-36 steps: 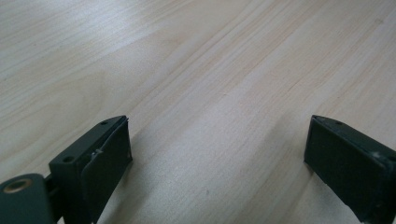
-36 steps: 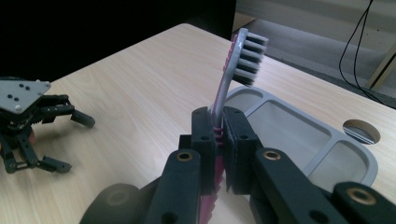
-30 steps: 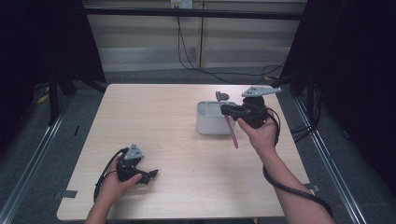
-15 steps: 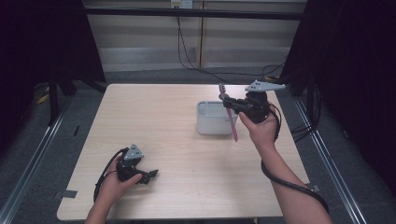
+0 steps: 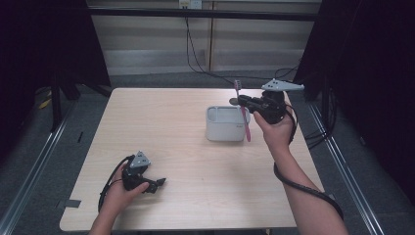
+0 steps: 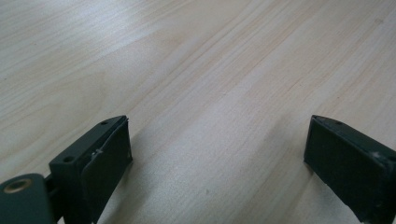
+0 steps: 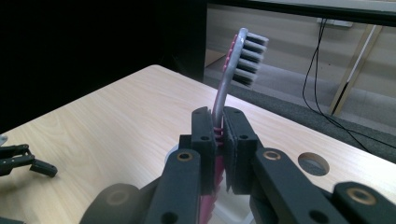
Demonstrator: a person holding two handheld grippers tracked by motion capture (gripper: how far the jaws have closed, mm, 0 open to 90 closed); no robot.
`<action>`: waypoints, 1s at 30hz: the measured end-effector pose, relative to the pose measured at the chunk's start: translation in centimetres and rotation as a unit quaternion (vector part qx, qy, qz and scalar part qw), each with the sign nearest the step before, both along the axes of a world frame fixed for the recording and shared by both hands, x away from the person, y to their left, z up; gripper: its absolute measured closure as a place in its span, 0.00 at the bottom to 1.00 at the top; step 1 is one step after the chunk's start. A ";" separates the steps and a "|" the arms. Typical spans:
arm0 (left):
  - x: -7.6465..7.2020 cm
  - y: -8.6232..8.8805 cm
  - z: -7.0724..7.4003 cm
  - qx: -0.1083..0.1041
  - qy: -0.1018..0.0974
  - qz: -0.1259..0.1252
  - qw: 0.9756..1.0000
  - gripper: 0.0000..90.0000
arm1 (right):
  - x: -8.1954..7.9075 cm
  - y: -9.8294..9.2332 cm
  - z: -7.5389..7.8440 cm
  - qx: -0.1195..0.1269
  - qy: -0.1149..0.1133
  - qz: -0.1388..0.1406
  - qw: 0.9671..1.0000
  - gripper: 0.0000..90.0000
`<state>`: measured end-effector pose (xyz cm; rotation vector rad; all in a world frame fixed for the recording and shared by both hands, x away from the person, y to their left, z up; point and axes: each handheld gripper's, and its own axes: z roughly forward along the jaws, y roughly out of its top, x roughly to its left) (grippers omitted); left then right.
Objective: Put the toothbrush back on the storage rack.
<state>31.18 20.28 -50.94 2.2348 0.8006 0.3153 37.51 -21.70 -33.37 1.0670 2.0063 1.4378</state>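
Note:
A pink and grey toothbrush stands nearly upright, bristles up, with my right gripper shut on its neck. In the right gripper view the toothbrush rises from between the closed jaws, dark bristles facing right. Its pink handle hangs down in front of a white rectangular holder on the table's right half. My left gripper rests low on the table near the front left, open with nothing between its fingers.
The light wooden table has a round cable hole near its far right edge. Cables trail behind the table, and dark curtains stand on both sides. My left gripper lies far off in the right gripper view.
My right gripper has lifted the toothbrush and turned it more upright, shifting a little right over the holder's right end. The left gripper has stayed put.

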 end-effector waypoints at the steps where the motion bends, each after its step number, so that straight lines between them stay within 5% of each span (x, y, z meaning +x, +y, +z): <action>1: 0.0 0.0 0.0 -0.001 0.000 0.000 1.000 0.08 | 0.1 0.0 0.0 0.001 -0.001 -0.002 1.000 0.93; 30: 0.0 -0.1 0.0 -0.005 0.000 0.003 1.000 0.08 | 2.2 -1.5 1.0 0.025 -0.021 -0.041 0.999 0.93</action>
